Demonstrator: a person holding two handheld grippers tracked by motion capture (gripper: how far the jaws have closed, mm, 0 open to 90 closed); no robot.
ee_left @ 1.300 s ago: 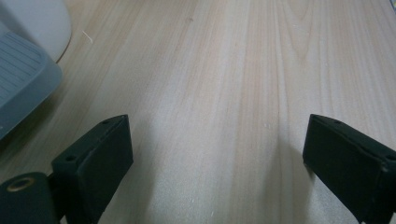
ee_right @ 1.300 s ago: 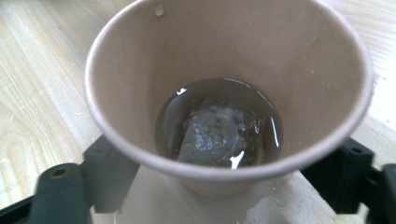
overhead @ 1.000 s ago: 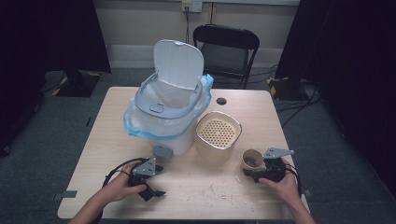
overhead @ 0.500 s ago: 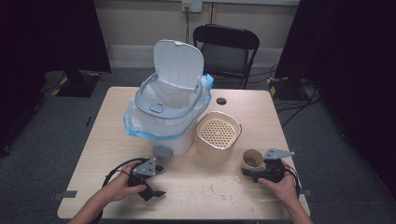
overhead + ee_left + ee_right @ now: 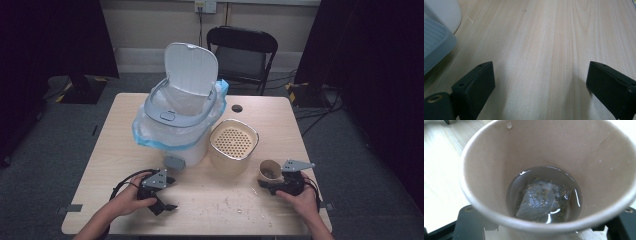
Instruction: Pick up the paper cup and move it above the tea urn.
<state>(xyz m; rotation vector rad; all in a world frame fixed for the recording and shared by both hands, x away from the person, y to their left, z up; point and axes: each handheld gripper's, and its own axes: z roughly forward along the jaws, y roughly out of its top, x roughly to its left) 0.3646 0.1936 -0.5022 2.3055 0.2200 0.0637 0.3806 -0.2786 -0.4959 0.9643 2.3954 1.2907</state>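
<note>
The paper cup (image 5: 271,170) stands upright near the right front edge of the counter (image 5: 210,200), just beside the tan perforated basket (image 5: 233,142). The right gripper (image 5: 267,186) sits at the cup, its fingers (image 5: 469,220) standing on either side of the cup's base; they have just been closing with the cup between them, but I cannot tell whether they already press on it. Inside the cup (image 5: 549,170) lies a tea bag (image 5: 536,201) in shallow liquid. The left gripper (image 5: 165,195) rests low over bare counter near the front left, fingers (image 5: 474,85) spread wide with nothing between them. The grey pedal (image 5: 435,42) of the lined white bin (image 5: 177,125) lies close to it.
</note>
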